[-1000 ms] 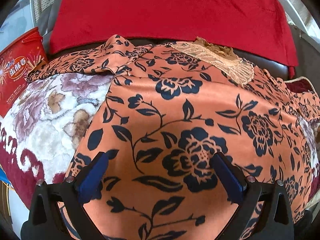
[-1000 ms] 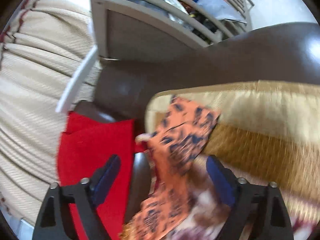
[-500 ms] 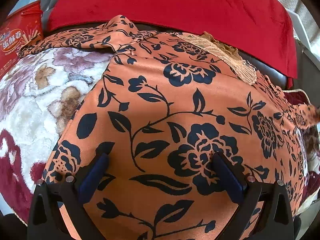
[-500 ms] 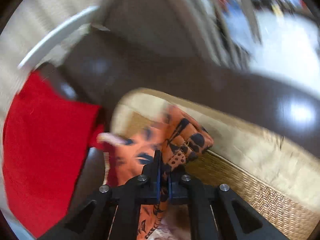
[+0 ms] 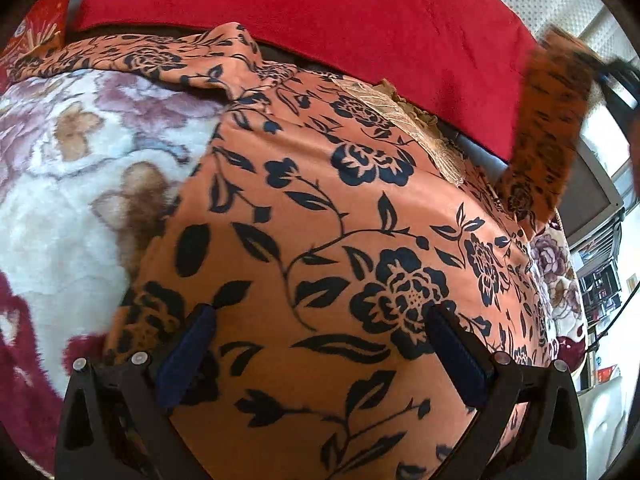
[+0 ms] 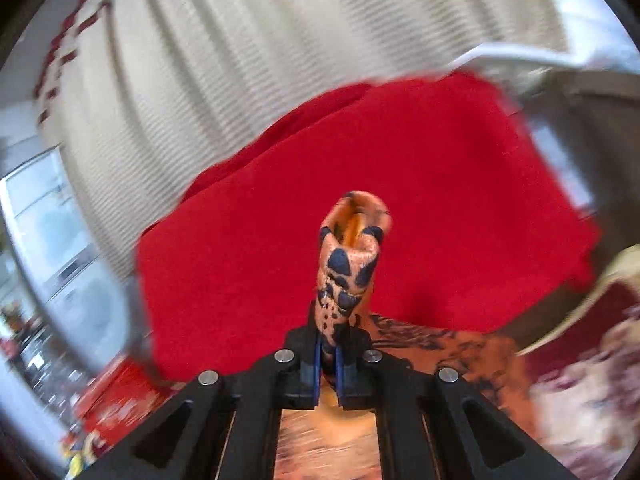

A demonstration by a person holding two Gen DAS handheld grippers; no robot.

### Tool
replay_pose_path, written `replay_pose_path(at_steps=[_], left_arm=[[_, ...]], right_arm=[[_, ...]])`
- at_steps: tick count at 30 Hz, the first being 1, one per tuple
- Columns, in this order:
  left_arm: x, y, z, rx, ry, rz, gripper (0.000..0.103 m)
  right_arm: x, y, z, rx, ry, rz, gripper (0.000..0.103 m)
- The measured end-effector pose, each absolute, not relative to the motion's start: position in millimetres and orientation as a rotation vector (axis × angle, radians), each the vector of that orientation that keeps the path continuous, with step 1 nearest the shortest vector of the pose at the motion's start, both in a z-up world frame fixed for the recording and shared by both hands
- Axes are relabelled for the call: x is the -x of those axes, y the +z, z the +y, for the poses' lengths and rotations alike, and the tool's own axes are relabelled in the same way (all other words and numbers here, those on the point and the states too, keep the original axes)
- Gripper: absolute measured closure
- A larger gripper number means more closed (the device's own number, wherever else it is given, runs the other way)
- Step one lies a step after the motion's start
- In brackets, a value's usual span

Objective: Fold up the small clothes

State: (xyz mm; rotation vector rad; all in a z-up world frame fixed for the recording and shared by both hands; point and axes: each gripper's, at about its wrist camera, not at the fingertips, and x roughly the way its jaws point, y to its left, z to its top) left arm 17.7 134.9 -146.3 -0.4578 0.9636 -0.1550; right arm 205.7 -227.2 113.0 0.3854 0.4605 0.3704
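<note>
Pinching a bunched sleeve end of the orange floral garment (image 6: 352,264), the right gripper (image 6: 328,372) has its jaws nearly together, with the cloth standing up just beyond its fingertips like a small rolled tube. The hold looks meant to carry that sleeve across the body of the garment for a fold. Below and behind the tips, more of the same fabric lies blurred, and farther off a red cloth (image 6: 400,184) fills the view, with a pale ribbed curtain (image 6: 224,56) beyond it.

The left gripper (image 5: 324,354) hovers with its jaws spread wide and nothing between them, low over the near part of the garment (image 5: 320,240). The cloth lies directly under and ahead of its blue pads (image 5: 188,352), spread smooth, likely so this side can be pressed or grasped next. To the left of the fingers a plush flowered blanket (image 5: 76,184) shows beneath the garment. Farther ahead a lace-trimmed neckline (image 5: 404,120) meets the red cloth (image 5: 320,12). Up and to the right, the lifted sleeve (image 5: 552,120) hangs blurred in the air.
</note>
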Motion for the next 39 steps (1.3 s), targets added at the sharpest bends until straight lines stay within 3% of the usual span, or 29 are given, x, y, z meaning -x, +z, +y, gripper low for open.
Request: replay_pose_path(at_steps=[6, 10, 11, 13, 14, 21, 27, 33, 35, 36, 37, 38, 39], left_arm=[[0, -133, 162, 0.486, -0.083, 0.899, 0.000], [5, -126, 185, 0.604, -0.067, 0.865, 0.000], [3, -123, 188, 0.614, -0.070, 0.859, 0.000], [-7, -108, 187, 0.616, -0.093, 0.838, 0.000], [-15, -102, 184, 0.608, -0.108, 0.830, 0.000], [-113, -62, 137, 0.551, -0.227, 0.849, 0.000], [-202, -113, 124, 0.762, -0.264, 1.064, 0.000], [-217, -132, 136, 0.854, -0.187, 1.095, 0.002], [-221, -135, 134, 0.846, -0.200, 1.108, 0.028], [-223, -138, 132, 0.829, -0.193, 1.123, 0.033], [-225, -141, 130, 0.811, -0.179, 1.143, 0.053], [-229, -143, 128, 0.803, -0.175, 1.158, 0.084], [-231, -146, 127, 0.791, -0.171, 1.175, 0.099]], right_arm=[[-241, -7, -107, -0.400, 0.447, 0.652, 0.094], [-260, -117, -71, -0.366, 0.483, 0.943, 0.094], [-256, -132, -72, -0.388, 0.508, 0.982, 0.082], [-260, -131, -80, -0.450, 0.590, 0.956, 0.034], [-257, -122, -88, -0.476, 0.629, 0.916, 0.000], [-200, -98, -175, -0.595, 0.629, 0.726, 0.000], [-154, -102, -235, -0.692, 0.593, 0.710, 0.000], [-116, -98, -294, -0.756, 0.575, 0.665, 0.000], [-111, -102, -299, -0.757, 0.573, 0.647, 0.000], [-110, -104, -301, -0.756, 0.577, 0.642, 0.000], [-108, -106, -303, -0.760, 0.578, 0.636, 0.000], [-107, -108, -305, -0.764, 0.578, 0.631, 0.000], [-107, -111, -306, -0.766, 0.577, 0.629, 0.000]])
